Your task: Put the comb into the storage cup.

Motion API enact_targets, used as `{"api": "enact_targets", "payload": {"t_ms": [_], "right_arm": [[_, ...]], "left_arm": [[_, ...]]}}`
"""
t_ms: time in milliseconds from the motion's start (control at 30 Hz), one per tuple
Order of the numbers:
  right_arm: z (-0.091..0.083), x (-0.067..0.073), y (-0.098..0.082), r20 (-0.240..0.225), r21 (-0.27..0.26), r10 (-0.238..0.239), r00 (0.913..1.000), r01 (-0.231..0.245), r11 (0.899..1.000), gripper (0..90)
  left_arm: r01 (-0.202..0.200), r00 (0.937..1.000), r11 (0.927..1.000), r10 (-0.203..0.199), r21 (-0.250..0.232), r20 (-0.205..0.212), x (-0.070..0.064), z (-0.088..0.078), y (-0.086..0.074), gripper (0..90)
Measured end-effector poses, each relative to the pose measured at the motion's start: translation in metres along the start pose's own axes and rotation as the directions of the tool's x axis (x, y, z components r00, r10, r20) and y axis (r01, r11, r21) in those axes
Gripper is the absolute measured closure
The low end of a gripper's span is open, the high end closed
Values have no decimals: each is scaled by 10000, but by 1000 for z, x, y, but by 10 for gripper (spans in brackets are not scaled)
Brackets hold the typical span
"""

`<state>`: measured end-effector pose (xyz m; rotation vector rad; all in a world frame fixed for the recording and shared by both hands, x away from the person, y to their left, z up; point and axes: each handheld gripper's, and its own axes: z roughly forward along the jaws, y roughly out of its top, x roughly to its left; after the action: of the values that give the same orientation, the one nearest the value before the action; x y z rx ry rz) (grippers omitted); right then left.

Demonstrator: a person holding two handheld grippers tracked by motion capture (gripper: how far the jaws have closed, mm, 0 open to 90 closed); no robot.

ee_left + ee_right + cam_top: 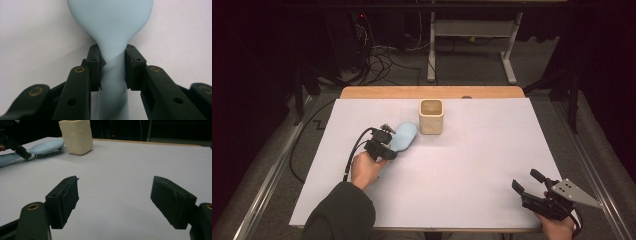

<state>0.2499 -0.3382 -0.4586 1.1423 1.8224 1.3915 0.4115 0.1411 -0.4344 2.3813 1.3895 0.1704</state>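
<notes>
High view: a pale blue hairbrush (404,136) is seen lying on the white counter (472,165), just left of a cream cup (431,116). Its handle neck is pinched by the left tool (113,65), with the bristled head pointing far and right, toward the cup. The right tool (531,189) is held spread at the near right corner, well apart from the brush, so the left hand (364,169) is judged the nearer.

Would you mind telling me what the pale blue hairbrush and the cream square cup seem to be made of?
Pale blue hairbrush: probably matte plastic, smooth and evenly coloured, with dark bristles underneath. Cream square cup: possibly ceramic or stone, judging by its thick, slightly uneven matte walls.
</notes>
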Motion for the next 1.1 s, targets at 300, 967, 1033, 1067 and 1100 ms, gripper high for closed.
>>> {"api": "enact_targets", "payload": {"t_ms": [300, 967, 1033, 1067, 1100], "right_arm": [[0, 0, 0, -19, -23, 9, 10000, -9, 10000, 227], [0, 0, 0, -2, -13, -2, 10000, 2, 10000, 227], [1, 0, 0, -14, -40, -7, 10000, 7, 10000, 226], [1, 1, 0, -20, -47, -18, 10000, 18, 10000, 225], [1, 1, 0, -22, -57, -42, 10000, 42, 10000, 225]], "left_arm": [[-486, 9982, 9983, 474, -329, -369, -5, -6, -7, 695], [-861, 9959, 9851, 891, -1489, 132, -3, -30, -32, 695], [-925, 9952, 9830, 966, -1586, 185, -3, -33, -34, 694], [-938, 9946, 9821, 997, -1634, 281, -4, -34, -35, 694], [-977, 9935, 9803, 1063, -1720, 418, -4, -34, -36, 694]]}}
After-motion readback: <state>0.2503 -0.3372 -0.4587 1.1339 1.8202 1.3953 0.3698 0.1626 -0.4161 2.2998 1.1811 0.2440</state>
